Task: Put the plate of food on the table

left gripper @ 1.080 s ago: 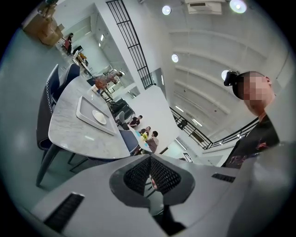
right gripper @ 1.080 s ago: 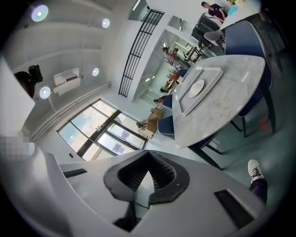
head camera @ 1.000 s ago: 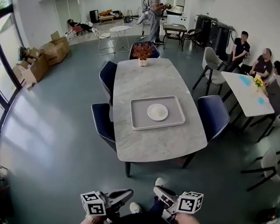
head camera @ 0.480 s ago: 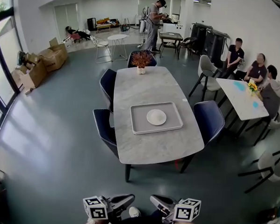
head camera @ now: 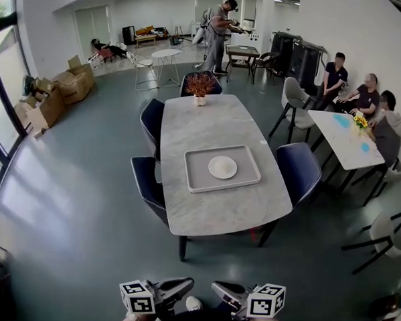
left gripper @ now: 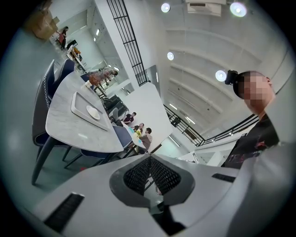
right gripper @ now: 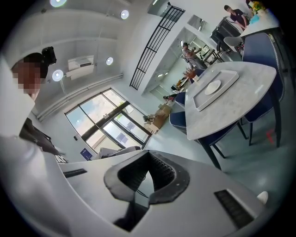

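A white plate (head camera: 222, 167) lies on a grey tray (head camera: 198, 177) in the middle of the marble table (head camera: 218, 211), well ahead of me. Both grippers hang low at the bottom of the head view, far short of the table. My left gripper (head camera: 187, 282) and right gripper (head camera: 218, 286) point inward toward each other. In the left gripper view the left gripper (left gripper: 149, 158) has its ribbed pads together with nothing between them; the plate (left gripper: 93, 112) and tray (left gripper: 79, 107) show far off. The right gripper (right gripper: 148, 153) is likewise shut and empty, with the plate (right gripper: 212, 87) distant.
Dark blue chairs (head camera: 148, 181) (head camera: 298, 169) stand along both long sides of the table. A potted plant (head camera: 199, 86) sits at its far end. Several people sit at a white table (head camera: 341, 137) on the right. Cardboard boxes (head camera: 58, 90) are piled at the left wall.
Both grippers have sunk lower in the head view and turned their tips more toward each other. The plate and tray have not moved on the table.
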`<state>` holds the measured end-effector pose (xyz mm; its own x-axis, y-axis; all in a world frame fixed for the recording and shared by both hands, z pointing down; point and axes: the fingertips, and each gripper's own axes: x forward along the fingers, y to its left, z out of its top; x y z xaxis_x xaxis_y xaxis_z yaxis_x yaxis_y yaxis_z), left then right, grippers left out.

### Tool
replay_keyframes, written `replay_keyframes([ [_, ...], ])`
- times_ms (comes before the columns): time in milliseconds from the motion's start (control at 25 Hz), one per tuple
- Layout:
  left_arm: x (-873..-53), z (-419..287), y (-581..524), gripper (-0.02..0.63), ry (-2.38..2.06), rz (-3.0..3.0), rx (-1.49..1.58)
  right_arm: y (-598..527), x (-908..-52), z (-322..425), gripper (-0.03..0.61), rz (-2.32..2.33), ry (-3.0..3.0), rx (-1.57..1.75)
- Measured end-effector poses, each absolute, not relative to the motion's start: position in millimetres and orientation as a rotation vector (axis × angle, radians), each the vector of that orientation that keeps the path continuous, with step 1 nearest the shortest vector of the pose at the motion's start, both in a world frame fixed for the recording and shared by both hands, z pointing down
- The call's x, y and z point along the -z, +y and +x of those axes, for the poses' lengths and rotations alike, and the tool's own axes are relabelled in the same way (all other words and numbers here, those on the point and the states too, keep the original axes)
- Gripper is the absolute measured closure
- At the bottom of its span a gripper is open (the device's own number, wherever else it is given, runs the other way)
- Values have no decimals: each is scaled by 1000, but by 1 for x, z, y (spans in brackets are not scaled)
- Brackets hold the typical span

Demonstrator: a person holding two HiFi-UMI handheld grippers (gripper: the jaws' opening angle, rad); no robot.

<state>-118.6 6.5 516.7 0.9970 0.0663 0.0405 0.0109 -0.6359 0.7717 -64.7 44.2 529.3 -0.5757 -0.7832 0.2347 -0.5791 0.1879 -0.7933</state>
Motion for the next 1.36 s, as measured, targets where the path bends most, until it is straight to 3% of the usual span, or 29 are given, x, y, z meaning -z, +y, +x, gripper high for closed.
replay_keyframes([
  [1360,-518,-127,4,608,20,2252,-45,40,-536,-69,569,-1267,2254,1359],
])
